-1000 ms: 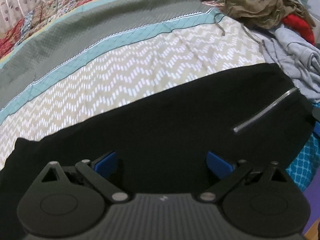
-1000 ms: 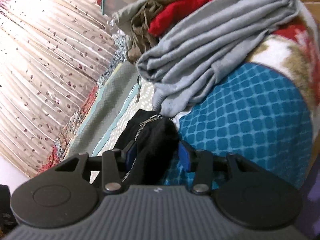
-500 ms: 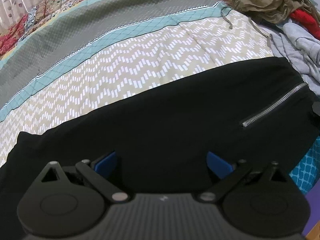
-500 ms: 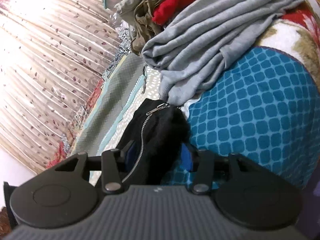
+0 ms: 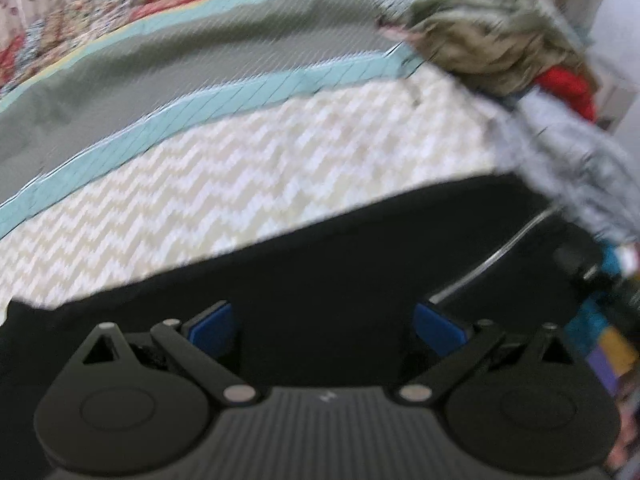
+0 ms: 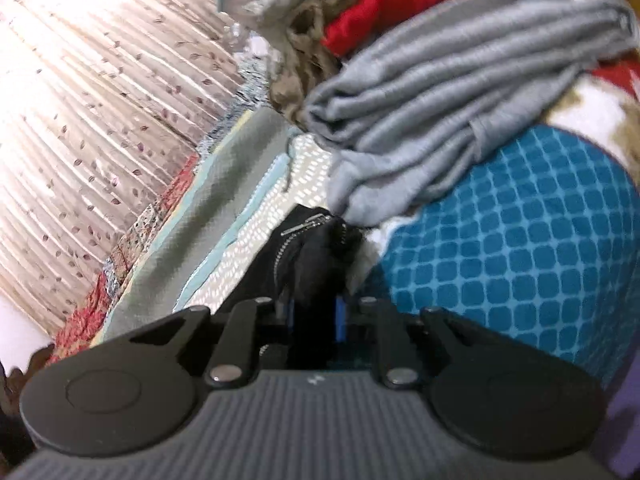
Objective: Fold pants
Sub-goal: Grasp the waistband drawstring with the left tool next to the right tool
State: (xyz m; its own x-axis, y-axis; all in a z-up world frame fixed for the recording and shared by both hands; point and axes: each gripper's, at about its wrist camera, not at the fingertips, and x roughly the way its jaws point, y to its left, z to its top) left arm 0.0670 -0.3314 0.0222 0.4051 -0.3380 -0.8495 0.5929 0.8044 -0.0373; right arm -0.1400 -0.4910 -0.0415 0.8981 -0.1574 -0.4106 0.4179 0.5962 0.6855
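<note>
In the left wrist view, the black soft-fabric pants with a silver zipper (image 5: 320, 276) are being shown spread flat across the bed's chevron-patterned beige and white quilt (image 5: 248, 168), taken here as the landmark. The pants are lying on the quilt's near part. The left gripper (image 5: 326, 320) is being held just above the black cloth, its blue-padded fingers (image 5: 210, 322) spread wide with nothing gripped between them. The picture is being smeared by motion. At the quilt's far right corner, a heap of loose clothes is being seen: an olive crumpled garment (image 5: 480, 40), a red piece of cloth (image 5: 568, 88) and a grey knit sweatshirt (image 5: 576, 160). No container is being shown in either view.

In the right wrist view, the zippered end of the pants (image 6: 308, 248) is being pinched by the right gripper (image 6: 312, 316); its jaws have just been closing, and a bunched fold of black fabric is being clamped between the nearly closed fingers. This end is lying at the quilt's right edge, against a teal grid-patterned blanket (image 6: 520, 260).

The pants are being judged light, limp and easily dragged, so sagging is to be expected. Hold is best taken at the waistband corners or hem, away from the hard, slippery zipper.
</note>
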